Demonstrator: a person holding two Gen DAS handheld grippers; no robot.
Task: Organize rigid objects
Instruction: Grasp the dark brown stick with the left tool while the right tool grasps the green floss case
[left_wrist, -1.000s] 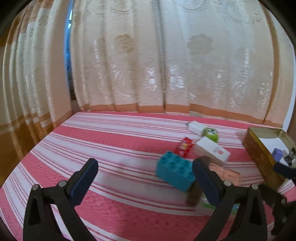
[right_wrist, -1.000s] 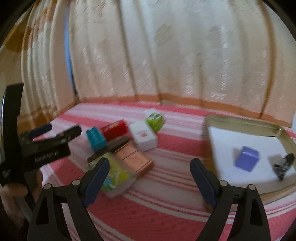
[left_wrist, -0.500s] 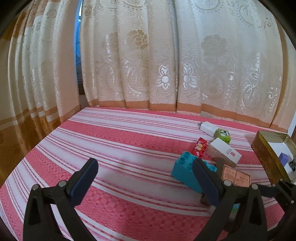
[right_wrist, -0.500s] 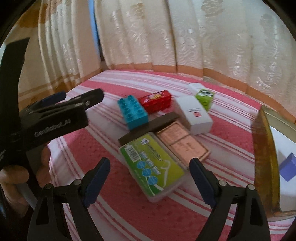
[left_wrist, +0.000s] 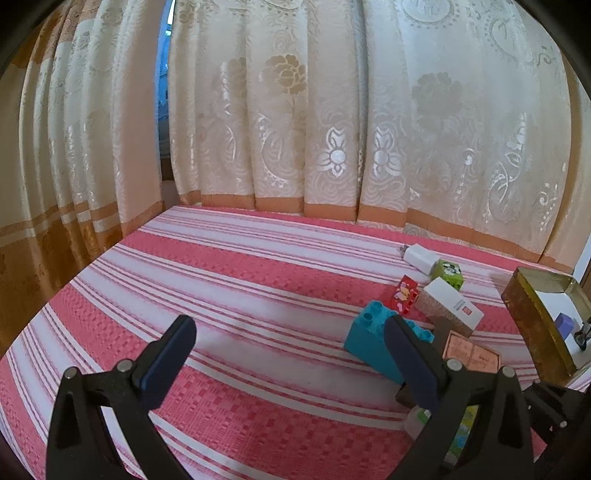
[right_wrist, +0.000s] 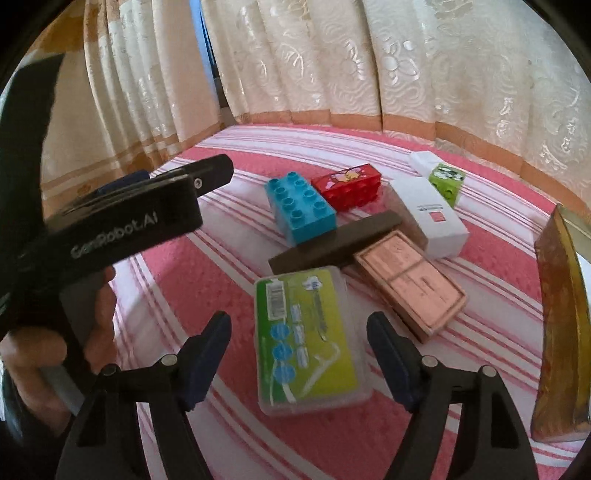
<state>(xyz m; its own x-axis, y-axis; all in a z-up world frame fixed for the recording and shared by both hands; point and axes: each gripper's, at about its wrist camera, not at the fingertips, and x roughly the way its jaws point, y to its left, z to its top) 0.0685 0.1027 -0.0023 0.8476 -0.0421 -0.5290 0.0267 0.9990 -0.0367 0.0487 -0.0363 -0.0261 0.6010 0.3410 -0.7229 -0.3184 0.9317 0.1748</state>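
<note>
R claw (right_wrist: 299, 354) closing astride floss case (right_wrist: 308, 336); bare cloth (left_wrist: 229, 295) left.

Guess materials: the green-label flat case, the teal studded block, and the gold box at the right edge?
Green-label case: looks like clear, glossy plastic, since its see-through rim shows around the printed label. Teal block: moulded plastic, semi-gloss, with uniform colour and round studs. Gold box: probably thin metal, a tin; its brassy, mottled wall reflects light and its rim is thin.
</note>
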